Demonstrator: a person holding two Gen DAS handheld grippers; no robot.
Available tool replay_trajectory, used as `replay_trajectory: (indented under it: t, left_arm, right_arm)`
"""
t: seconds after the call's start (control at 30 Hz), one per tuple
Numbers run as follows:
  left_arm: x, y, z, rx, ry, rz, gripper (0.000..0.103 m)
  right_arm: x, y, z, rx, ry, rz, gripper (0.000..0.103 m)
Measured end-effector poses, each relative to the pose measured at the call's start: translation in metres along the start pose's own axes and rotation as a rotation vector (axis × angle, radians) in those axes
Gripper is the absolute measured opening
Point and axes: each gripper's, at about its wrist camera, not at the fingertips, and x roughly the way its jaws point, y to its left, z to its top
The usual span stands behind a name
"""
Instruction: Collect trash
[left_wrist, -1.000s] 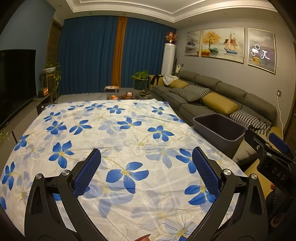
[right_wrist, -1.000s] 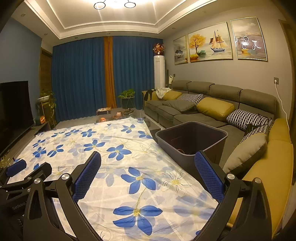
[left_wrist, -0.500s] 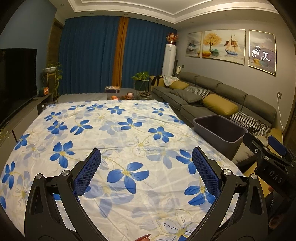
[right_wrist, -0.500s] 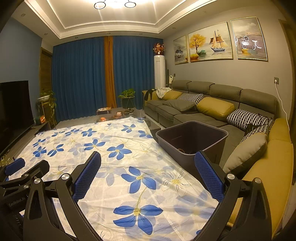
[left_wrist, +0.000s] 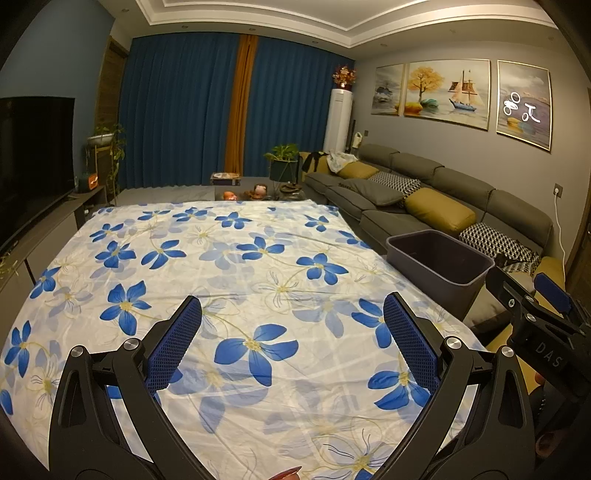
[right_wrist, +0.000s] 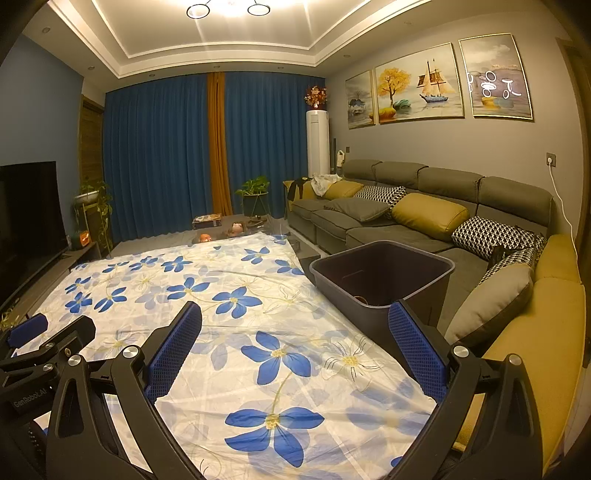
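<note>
The left claw (left_wrist: 291, 328) and the right claw (right_wrist: 295, 332) are held spread wide above the white cloth with blue flowers (left_wrist: 229, 266) covering the surface, and nothing is gripped by either. Against the frames a second earlier, hardly any shift is seen. The dark grey plastic bin (right_wrist: 384, 273) is found at the cloth's right edge, just beyond the right claw's right finger, beside the grey sofa (right_wrist: 424, 221)

flowered cloth (left_wrist: 258, 280) bare, open passage; grey bin (right_wrist: 384, 273) blocks right edge beside sofa (right_wrist: 424, 206).
</note>
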Motion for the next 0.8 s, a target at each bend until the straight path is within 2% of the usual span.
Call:
replay_trajectory:
  t: [0.8]
  left_arm:
    - [-0.0015, 0.0001, 0.0009, -0.001, -0.002, 0.0, 0.097]
  right_arm:
    - [-0.0012, -0.0014, 0.0006, 0.001, -0.004, 0.0, 0.097]
